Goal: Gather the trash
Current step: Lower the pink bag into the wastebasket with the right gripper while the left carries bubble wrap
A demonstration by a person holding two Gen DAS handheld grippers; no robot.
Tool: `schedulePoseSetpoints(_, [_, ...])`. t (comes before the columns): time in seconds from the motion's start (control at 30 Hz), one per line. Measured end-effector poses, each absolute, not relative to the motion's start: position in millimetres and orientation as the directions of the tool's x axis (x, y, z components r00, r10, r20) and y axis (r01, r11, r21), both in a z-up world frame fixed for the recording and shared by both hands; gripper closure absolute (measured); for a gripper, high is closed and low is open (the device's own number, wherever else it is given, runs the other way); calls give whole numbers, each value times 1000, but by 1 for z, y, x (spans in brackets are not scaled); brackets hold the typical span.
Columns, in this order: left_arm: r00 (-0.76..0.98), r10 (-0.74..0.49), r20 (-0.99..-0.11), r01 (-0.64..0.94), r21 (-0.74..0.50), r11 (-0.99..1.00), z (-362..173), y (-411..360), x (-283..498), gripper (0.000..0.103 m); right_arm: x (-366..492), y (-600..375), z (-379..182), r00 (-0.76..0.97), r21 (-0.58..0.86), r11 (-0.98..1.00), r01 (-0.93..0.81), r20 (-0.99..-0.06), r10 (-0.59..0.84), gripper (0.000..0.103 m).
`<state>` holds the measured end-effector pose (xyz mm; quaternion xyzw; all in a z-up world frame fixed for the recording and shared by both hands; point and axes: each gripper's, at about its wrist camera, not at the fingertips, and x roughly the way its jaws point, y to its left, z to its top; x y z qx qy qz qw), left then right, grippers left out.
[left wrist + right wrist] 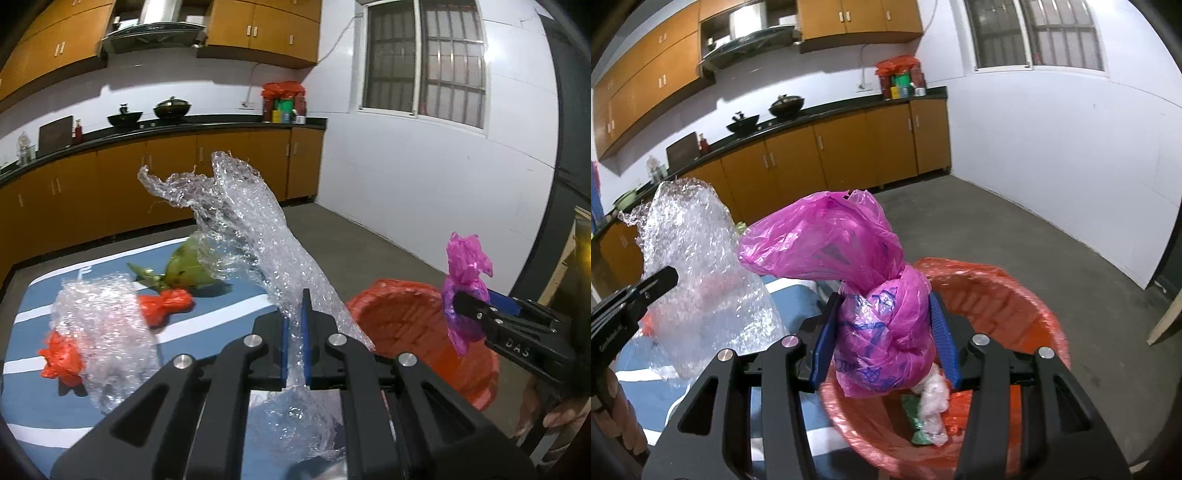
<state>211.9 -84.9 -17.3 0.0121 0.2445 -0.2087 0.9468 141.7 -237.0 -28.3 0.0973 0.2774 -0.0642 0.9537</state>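
Left wrist view: a kitchen with wooden cabinets [155, 177] behind a blue striped table [33, 398]. Left gripper [295, 332] clenches bubble wrap [258, 229], its length rising far-left. Right gripper [886, 332] grasps an upright pink bag [871, 295] over the red-lined bin [1015, 295].

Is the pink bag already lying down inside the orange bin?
No, the pink bag is pinched in the right gripper, held up over the orange-lined bin.
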Motion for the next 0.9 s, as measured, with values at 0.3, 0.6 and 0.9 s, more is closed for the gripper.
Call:
schedulePoseSetpoints(0.3, [752, -467, -465, 485, -90, 870, -17, -123, 201, 96, 124, -263, -28, 840, 167, 958, 232, -532, -111, 55])
schedulePoseSetpoints(0.6, [715, -508, -481, 533, -96, 840, -26, -154, 197, 96, 118, -284, -29, 838, 182, 946, 270, -529, -137, 55])
schedulePoseSetpoints(0.9, [674, -536, -508, 574, -96, 813, -38, -179, 202, 96, 126, -302, -36, 826, 227, 927, 300, -548, -133, 55])
